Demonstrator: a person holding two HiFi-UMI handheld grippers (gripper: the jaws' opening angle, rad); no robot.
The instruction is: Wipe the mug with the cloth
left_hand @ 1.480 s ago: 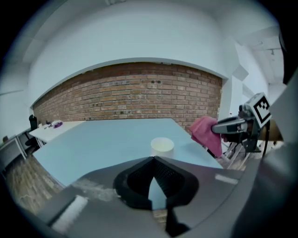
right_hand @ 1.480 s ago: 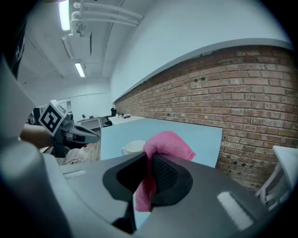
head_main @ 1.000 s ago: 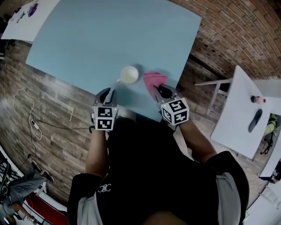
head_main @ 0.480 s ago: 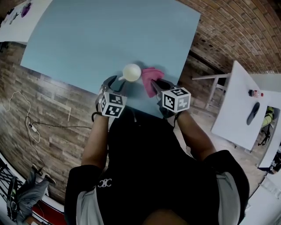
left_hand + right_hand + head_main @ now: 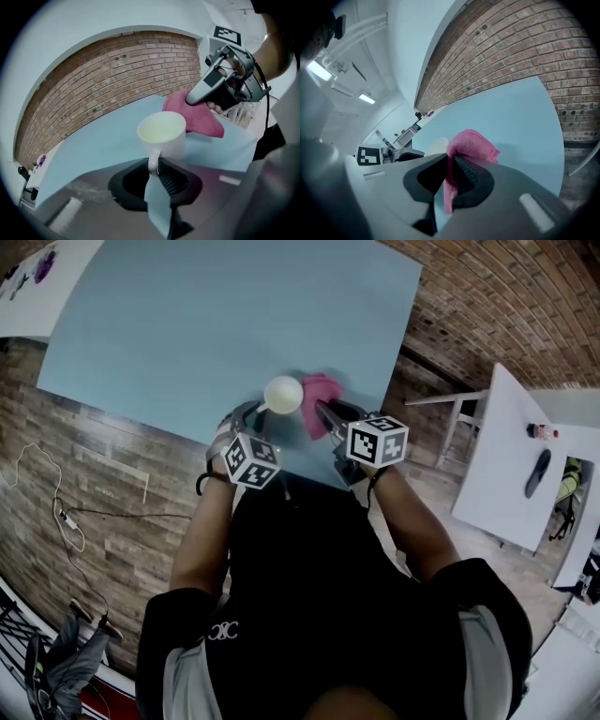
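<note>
Mug (image 5: 163, 136), its handle nipped by the left claw (image 5: 157, 172) whose jaws have just been closing, stands just left of the cloth (image 5: 471, 145) clenched in the right claw (image 5: 451, 174).

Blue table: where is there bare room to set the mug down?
The whole far and left stretch of the blue table is bare, beyond the mug. It is crowded only at the near edge, where the mug and pink cloth sit side by side.
</note>
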